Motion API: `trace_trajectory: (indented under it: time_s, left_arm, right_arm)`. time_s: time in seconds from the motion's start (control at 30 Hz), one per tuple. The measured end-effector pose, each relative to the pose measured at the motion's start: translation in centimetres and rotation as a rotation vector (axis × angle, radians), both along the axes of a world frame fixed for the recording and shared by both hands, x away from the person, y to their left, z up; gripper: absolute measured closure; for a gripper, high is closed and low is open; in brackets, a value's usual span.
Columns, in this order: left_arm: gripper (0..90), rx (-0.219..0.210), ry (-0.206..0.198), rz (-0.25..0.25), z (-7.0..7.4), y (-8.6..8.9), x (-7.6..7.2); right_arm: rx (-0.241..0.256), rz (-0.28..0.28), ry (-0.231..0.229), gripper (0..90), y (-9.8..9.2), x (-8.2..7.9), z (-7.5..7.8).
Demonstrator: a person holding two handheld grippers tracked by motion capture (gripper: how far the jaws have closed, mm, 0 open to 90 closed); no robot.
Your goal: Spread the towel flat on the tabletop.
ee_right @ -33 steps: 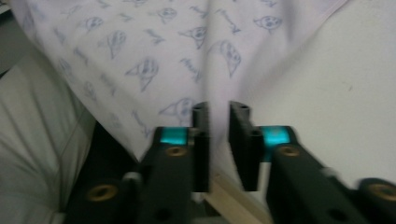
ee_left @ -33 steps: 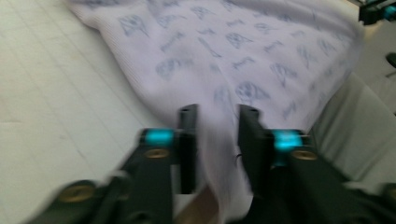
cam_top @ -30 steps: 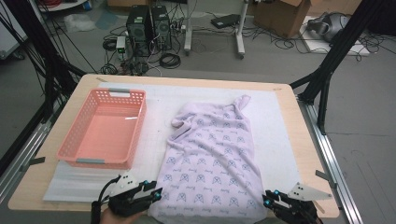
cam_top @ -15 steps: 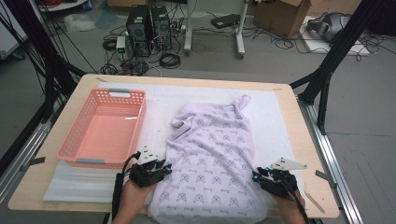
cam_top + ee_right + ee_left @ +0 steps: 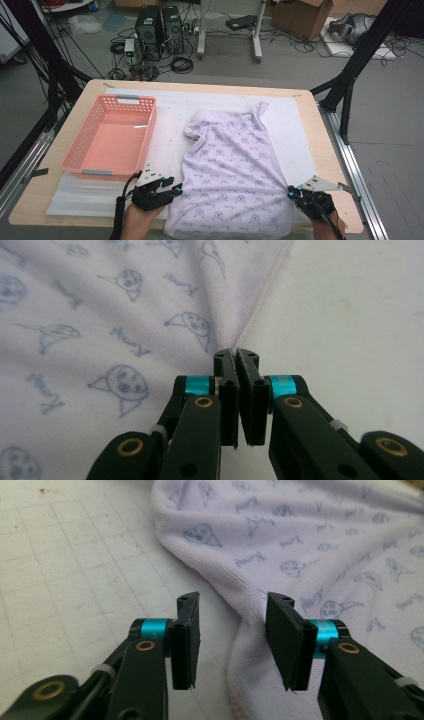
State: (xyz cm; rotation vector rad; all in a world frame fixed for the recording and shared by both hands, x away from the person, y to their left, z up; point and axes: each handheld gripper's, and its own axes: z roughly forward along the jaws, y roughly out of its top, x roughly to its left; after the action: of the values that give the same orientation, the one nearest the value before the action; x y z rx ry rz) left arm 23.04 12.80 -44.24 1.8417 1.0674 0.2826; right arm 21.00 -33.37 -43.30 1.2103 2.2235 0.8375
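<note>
Both tongs have been brought forward to the cloth (image 5: 235, 170): right tongs (image 5: 235, 356) are being clenched on its edge, left tongs (image 5: 232, 611) gaping astride its hem, pinch pending.

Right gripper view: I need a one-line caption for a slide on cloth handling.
Right gripper with fingers shut on the edge of a lilac printed garment lying on a white mat.

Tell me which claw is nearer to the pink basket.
Left. The left claw sits just below the pink basket's near right corner; the right claw is across the printed garment, at its right edge.
</note>
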Motion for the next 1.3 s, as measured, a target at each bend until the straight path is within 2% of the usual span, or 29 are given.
trace_trajectory:
  time_s: [0.1, 0.13, 0.2, 0.27, 0.37, 0.43, 0.5, 0.6, 0.67, 0.73, 0.77, 0.8, 0.83, 0.87, 0.9, 1.0, 1.03, 1.1, 1.17, 1.3]
  left_arm:
    - [61.5, -0.019, -0.004, -0.002, 0.1, 0.2, 0.2]
    - [64.8, -0.010, -0.009, -0.001, 0.1, 0.3, 0.4]
    - [71.2, 0.012, -0.005, -0.002, 0.0, 0.1, 1.0]
    - [74.2, 0.035, 0.018, 0.016, -0.2, -0.2, 1.8]
    - [74.0, 0.079, 0.047, 0.022, -0.6, -1.2, 3.0]
    - [70.4, 0.088, 0.057, 0.010, -0.7, -2.2, 3.5]
    - [63.9, 0.100, 0.049, 0.006, -0.7, -3.2, 3.6]
    - [53.5, 0.140, 0.031, 0.013, -0.6, -4.5, 3.7]
    - [49.0, 0.173, 0.019, 0.006, -0.5, -5.3, 3.7]
    - [49.2, 0.183, -0.003, 0.006, -0.7, -6.1, 3.6]
    - [50.9, 0.181, -0.016, 0.000, -0.8, -6.3, 3.5]
    - [57.7, 0.169, -0.020, -0.027, -0.8, -6.5, 3.5]
    - [69.5, 0.156, -0.015, -0.058, -0.8, -6.6, 3.4]
    - [79.6, 0.156, -0.022, -0.058, -0.8, -6.9, 3.3]
    - [82.9, 0.159, -0.020, -0.060, -0.7, -6.9, 3.3]
    - [85.4, 0.115, 0.026, -0.052, -0.6, -6.0, 3.7]
    - [85.5, 0.120, 0.017, -0.046, -0.5, -5.5, 3.7]
    - [85.6, 0.093, 0.011, -0.020, -0.3, -4.3, 3.3]
    - [85.5, 0.089, 0.010, -0.003, -0.1, -3.1, 2.9]
    - [85.4, 0.110, -0.009, 0.003, 0.4, -1.6, 1.8]
  right_arm:
    - [-0.041, -0.010, -0.007, 87.1, 0.0, 0.0, -0.2]
    - [-0.034, -0.012, -0.003, 86.4, 0.1, 0.0, -0.2]
    - [0.020, -0.007, -0.014, 80.6, 0.1, 0.1, 0.0]
    - [0.078, 0.006, -0.043, 78.3, -0.1, 0.1, 0.2]
    - [0.104, 0.027, -0.065, 77.1, -0.1, 0.1, 0.3]
    - [0.109, 0.033, -0.065, 76.6, -0.1, 0.0, 0.3]
    - [0.122, 0.035, -0.072, 76.5, -0.2, 0.0, 0.4]
    - [0.145, 0.032, -0.075, 75.8, -0.3, 0.0, 0.5]
    - [0.151, 0.035, -0.073, 75.6, -0.2, 0.0, 0.5]
    - [0.148, 0.043, -0.072, 75.6, -0.1, 0.0, 0.5]
    - [0.148, 0.042, -0.068, 75.4, 0.0, 0.0, 0.5]
    - [0.151, 0.045, -0.067, 75.3, 0.1, 0.0, 0.5]
    - [0.153, 0.043, -0.067, 74.8, 0.1, 0.1, 0.5]
    - [0.155, 0.043, -0.064, 74.5, 0.1, 0.1, 0.4]
    - [0.159, 0.044, -0.064, 74.2, 0.2, 0.2, 0.3]
    - [0.163, 0.037, -0.054, 74.1, 0.2, 0.4, 0.1]
    - [0.170, 0.035, -0.054, 74.2, 0.2, 0.4, 0.1]
    - [0.168, 0.031, -0.059, 74.1, 0.1, 0.4, 0.1]
    - [0.180, 0.015, -0.059, 72.8, -0.1, 0.4, 0.1]
    - [0.216, -0.050, -0.057, 59.2, -0.7, 1.1, -0.2]
